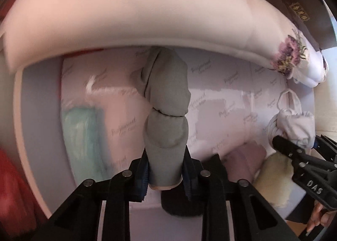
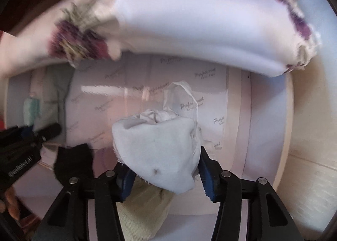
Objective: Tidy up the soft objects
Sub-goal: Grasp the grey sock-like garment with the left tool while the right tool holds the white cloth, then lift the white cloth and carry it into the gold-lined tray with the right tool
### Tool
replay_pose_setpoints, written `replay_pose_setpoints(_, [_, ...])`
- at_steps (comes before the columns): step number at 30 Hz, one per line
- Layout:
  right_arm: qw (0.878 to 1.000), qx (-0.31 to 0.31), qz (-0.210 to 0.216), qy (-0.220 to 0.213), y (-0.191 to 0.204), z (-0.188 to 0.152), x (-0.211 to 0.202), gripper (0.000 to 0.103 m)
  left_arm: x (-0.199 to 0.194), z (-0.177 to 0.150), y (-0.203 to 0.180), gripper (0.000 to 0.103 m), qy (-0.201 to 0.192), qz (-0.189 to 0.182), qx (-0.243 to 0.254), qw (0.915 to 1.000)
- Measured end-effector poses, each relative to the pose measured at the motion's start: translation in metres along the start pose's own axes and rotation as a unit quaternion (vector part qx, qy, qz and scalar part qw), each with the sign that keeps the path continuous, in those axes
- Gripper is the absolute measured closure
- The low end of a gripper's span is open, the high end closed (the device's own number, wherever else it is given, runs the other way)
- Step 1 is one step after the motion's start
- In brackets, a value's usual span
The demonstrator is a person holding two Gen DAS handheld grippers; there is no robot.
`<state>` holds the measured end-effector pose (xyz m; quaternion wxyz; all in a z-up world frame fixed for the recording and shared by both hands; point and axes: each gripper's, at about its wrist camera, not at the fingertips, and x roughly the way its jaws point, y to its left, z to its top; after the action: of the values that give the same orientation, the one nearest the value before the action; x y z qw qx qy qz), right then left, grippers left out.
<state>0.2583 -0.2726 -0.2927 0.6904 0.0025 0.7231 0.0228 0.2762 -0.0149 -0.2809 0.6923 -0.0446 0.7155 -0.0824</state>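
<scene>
Left wrist view: the left gripper [image 1: 166, 174] has its jaws clamped on a grey rolled sock [image 1: 167, 112], which stretches toward 12 o'clock over printed paper [image 1: 221, 97].

Right wrist view: the right gripper [image 2: 166, 174] has its jaws pressed on a bundled white cloth [image 2: 160, 150]; the flowered pillow [image 2: 189, 28] lies at 12 o'clock.

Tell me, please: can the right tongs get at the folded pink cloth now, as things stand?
Probably not yet. The right tongs are shut on a bunched white cloth, so they have no free grip. The pink cloth lies uncovered beside the cream cloth; nothing else seems to block it.
</scene>
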Motion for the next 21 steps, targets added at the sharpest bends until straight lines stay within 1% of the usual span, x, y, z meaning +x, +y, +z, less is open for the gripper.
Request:
replay_pose_setpoints(2, [1.0,0.002,0.015,-0.013,0.001,-0.003,-0.014,0.049,-0.005,-0.005,0.002,0.077,0.004,0.002,-0.007,1.0])
replay_pose_setpoints(5, [0.999,0.005,0.036,-0.034,0.003,-0.007,-0.035,0.049,-0.008,-0.014,0.003,0.077,0.016,0.022,-0.012,0.9995])
replay_pose_setpoints(8, [0.996,0.011,0.064,-0.059,0.003,-0.013,-0.057,0.049,-0.007,-0.02,0.008,0.077,0.028,0.027,-0.03,0.9988])
replay_pose_setpoints(11, [0.992,0.018,0.097,-0.083,0.001,-0.022,-0.077,0.049,-0.012,-0.024,0.013,0.077,0.025,0.036,-0.026,0.9987])
replay_pose_setpoints(12, [0.99,0.022,0.109,-0.088,0.001,-0.024,-0.083,0.049,-0.003,-0.032,0.011,0.077,0.025,0.039,-0.024,0.9987])
replay_pose_setpoints(14, [0.985,0.031,0.138,-0.097,0.0,-0.03,-0.094,0.049,-0.003,-0.032,0.013,0.077,0.025,0.044,-0.019,0.9985])
replay_pose_setpoints(16, [0.982,0.034,0.156,-0.103,0.001,-0.034,-0.102,0.049,0.001,-0.034,0.01,0.077,0.024,0.047,-0.016,0.9985])
replay_pose_setpoints(19, [0.977,0.037,0.179,-0.109,0.005,-0.033,-0.116,0.049,0.008,-0.033,0.002,0.077,0.023,0.044,-0.015,0.9986])
replay_pose_setpoints(21, [0.974,0.039,0.188,-0.123,0.009,-0.02,-0.133,0.049,0.017,-0.036,0.0,0.077,0.023,0.042,-0.018,0.9987])
